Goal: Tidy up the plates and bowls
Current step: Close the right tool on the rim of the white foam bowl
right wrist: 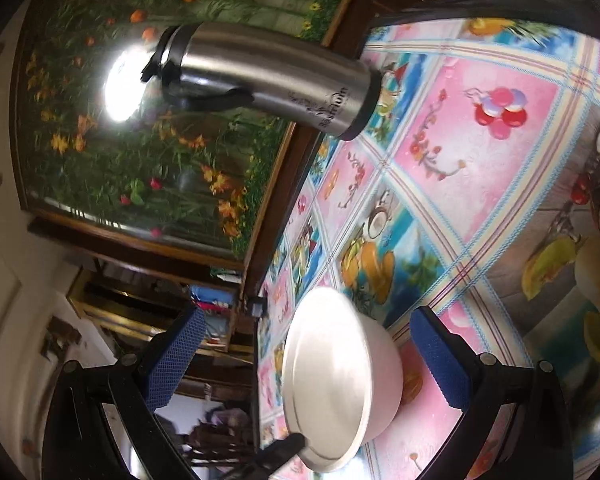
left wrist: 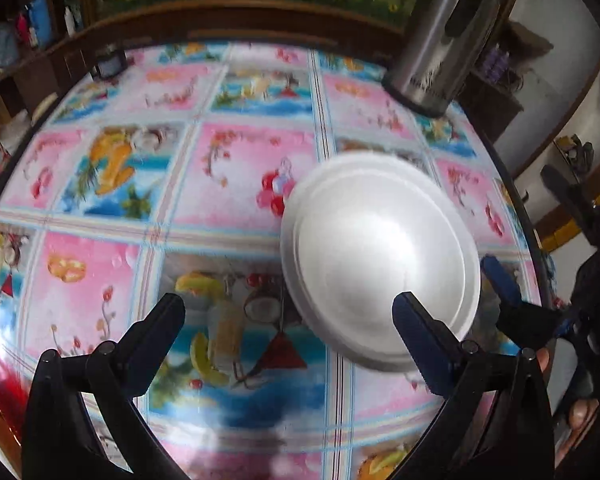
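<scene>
One white bowl (left wrist: pixel 380 256), smooth, round-rimmed; both grippers spread.

A white bowl (left wrist: pixel 380 256) (right wrist: pixel 340 392) sits upright on the table with its opening up, empty and glossy inside, at about four o'clock in the left wrist view.

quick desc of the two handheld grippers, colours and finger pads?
Both are black plastic two-finger units with round pivot bolts at the finger bases. The left gripper has dark navy pads on angular, tapering fingers. The right gripper has brighter blue pads with a fine diamond-grid texture. No cables or markings visible.
</scene>
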Action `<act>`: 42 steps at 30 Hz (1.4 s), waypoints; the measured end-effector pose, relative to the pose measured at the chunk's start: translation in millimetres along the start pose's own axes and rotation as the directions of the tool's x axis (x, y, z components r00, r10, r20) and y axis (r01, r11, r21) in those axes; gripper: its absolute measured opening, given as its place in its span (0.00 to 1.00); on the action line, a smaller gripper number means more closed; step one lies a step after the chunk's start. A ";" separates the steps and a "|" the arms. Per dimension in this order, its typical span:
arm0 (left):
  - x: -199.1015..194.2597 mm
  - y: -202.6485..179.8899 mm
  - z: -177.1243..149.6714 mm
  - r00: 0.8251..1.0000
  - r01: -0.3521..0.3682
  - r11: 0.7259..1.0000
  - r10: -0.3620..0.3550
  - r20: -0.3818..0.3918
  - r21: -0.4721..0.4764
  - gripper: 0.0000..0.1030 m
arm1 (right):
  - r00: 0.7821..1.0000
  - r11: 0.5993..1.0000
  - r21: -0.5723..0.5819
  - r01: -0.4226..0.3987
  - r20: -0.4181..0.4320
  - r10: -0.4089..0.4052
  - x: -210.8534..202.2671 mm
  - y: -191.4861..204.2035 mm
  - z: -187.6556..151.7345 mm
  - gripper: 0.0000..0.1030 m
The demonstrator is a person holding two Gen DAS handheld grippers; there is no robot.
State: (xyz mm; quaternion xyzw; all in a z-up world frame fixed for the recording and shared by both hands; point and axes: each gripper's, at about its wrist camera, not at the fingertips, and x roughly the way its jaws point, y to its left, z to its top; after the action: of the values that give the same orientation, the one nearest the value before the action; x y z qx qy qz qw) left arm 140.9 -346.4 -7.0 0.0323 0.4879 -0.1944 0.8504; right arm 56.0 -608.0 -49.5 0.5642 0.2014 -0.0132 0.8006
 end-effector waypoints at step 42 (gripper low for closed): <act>18.5 -2.5 -8.0 0.980 -0.086 0.989 0.062 0.191 0.121 1.00 | 0.984 0.975 -0.144 0.169 -0.040 -0.176 10.7 9.4 -17.4 0.90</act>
State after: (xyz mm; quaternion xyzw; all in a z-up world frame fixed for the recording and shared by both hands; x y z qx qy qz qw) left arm 141.8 -352.3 -26.5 0.0867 0.3910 -0.1957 0.8952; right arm 62.8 -586.5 -49.5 0.4870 0.2710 -0.0535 0.8285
